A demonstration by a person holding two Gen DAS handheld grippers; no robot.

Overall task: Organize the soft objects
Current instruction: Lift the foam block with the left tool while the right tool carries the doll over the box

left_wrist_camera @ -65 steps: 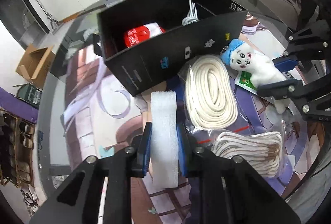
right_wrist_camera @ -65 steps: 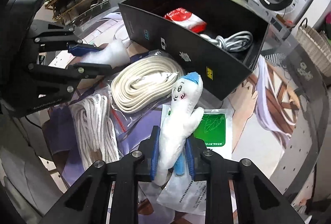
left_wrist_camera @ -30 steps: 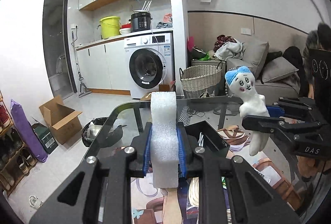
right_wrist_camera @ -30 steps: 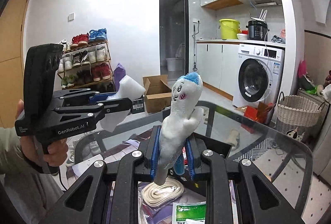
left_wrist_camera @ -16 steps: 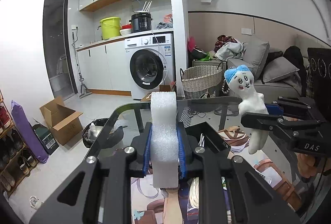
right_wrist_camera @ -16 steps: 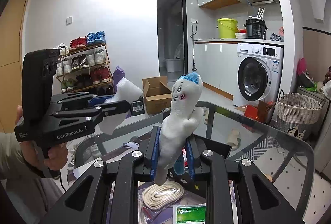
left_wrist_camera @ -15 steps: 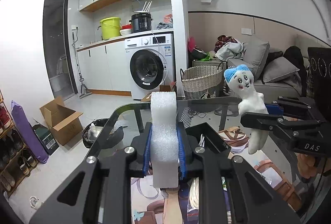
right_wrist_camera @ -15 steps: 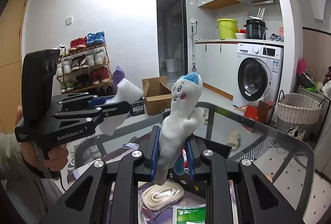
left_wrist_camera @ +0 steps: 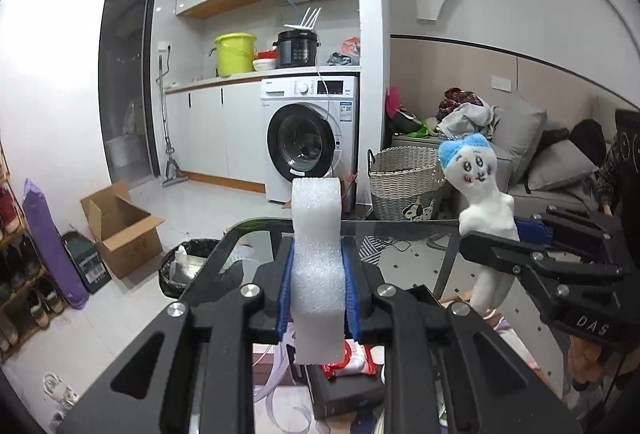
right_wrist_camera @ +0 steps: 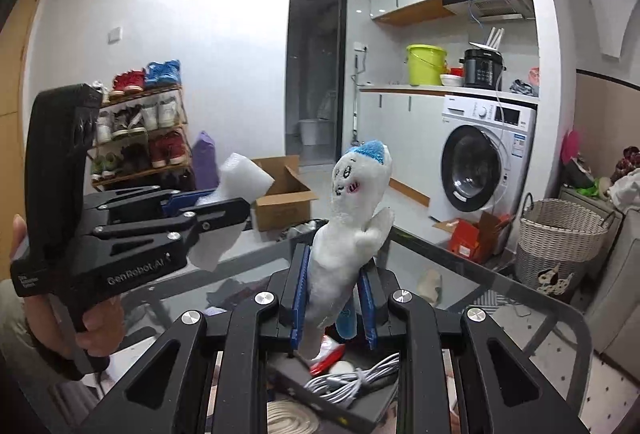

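My left gripper (left_wrist_camera: 318, 286) is shut on a white foam block (left_wrist_camera: 317, 258), held upright above the glass table. In the right wrist view that gripper (right_wrist_camera: 224, 209) shows at the left with the foam block (right_wrist_camera: 240, 175) in its blue pads. My right gripper (right_wrist_camera: 334, 298) is shut on a white plush toy (right_wrist_camera: 352, 218) with a blue cap; the same toy (left_wrist_camera: 478, 185) and gripper (left_wrist_camera: 504, 238) appear at the right of the left wrist view. Below both lies the black box (left_wrist_camera: 344, 390), holding a red-and-white pack (left_wrist_camera: 356, 358) and a coiled white cable (right_wrist_camera: 352, 378).
The glass table (right_wrist_camera: 500, 314) carries a coiled cream strap (right_wrist_camera: 288, 418) near the box. Beyond it stand a washing machine (left_wrist_camera: 312, 137), a wicker basket (left_wrist_camera: 404, 181), a sofa with cushions (left_wrist_camera: 552, 169), a cardboard box (left_wrist_camera: 120, 218) and a shoe rack (right_wrist_camera: 136, 129). A hand (right_wrist_camera: 96, 322) holds the left gripper's handle.
Both grippers rose from the table with foam block and plush toy held. Over the last half second both views shifted forward, and the box with the red pack now lies under them.
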